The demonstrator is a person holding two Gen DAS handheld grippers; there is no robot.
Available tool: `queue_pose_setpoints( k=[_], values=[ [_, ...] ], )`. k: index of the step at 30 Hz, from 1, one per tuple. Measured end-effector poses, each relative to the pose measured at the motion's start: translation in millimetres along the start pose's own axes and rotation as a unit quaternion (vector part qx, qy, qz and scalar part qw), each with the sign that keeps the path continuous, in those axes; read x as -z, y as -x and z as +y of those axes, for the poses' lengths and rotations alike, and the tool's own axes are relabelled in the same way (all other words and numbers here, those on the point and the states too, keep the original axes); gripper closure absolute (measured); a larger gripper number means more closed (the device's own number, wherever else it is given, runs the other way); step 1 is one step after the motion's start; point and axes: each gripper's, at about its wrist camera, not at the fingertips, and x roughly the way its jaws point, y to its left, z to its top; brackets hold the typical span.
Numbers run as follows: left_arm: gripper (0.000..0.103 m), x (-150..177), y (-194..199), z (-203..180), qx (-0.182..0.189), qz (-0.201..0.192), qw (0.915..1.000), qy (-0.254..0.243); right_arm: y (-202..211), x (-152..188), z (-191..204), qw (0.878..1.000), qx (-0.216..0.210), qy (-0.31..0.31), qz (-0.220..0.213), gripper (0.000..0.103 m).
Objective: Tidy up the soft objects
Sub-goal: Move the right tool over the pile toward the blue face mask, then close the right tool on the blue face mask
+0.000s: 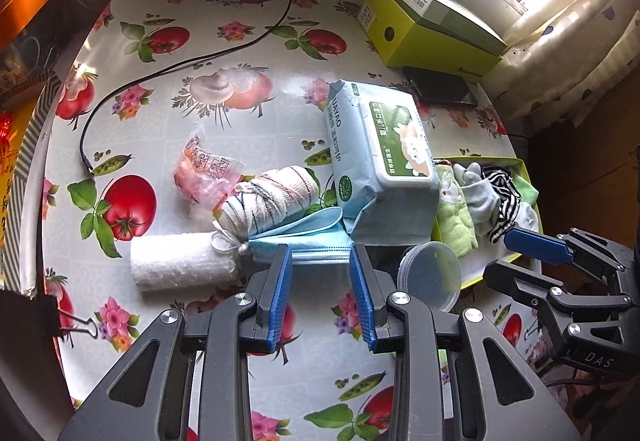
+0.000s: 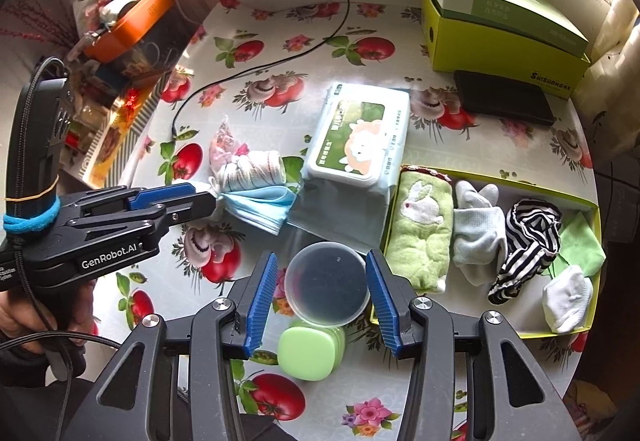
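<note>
A stack of light blue face masks (image 1: 308, 241) lies on the tomato-print tablecloth, partly under a rolled striped cloth (image 1: 272, 197). My left gripper (image 1: 320, 253) hangs open just over the masks' near edge, nothing pinched; in the right wrist view the left gripper (image 2: 208, 199) points at the masks (image 2: 260, 207). My right gripper (image 2: 322, 255) is open above a clear round tub (image 2: 328, 283), not gripping it. A shallow yellow-green tray (image 2: 520, 185) holds a green rabbit towel (image 2: 424, 225), pale socks (image 2: 476, 233), a striped garment (image 2: 528, 241) and a white sock (image 2: 568, 301).
A wet-wipes pack (image 1: 380, 157) stands beside the tray. A white roll (image 1: 180, 265) and a pink packet (image 1: 204, 173) lie left of the masks. A green case (image 2: 308, 353) sits under the tub. A black cable (image 1: 160, 73), a green box (image 1: 432, 25) and a black wallet (image 2: 504, 97) lie further back.
</note>
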Motion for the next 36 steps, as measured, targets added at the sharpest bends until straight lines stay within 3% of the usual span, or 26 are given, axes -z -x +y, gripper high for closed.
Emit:
queue_pose_setpoints(
  k=[26, 31, 36],
  values=[
    [0.072, 10.8, 6.3, 91.2, -0.032, -0.008, 0.9943, 0.101, -54.1, -23.2, 57.5, 0.995, -0.027, 0.086, 0.047, 0.057],
    [0.072, 14.4, 5.6, 106.4, -0.035, -0.008, 0.9919, 0.122, -72.1, -30.7, 72.2, 0.989, -0.02, 0.132, 0.062, 0.055],
    [0.072, 19.3, 4.8, 118.4, -0.034, -0.009, 0.9899, 0.137, -95.4, -34.9, 89.7, 0.975, 0.002, 0.204, 0.082, 0.054]
  ],
)
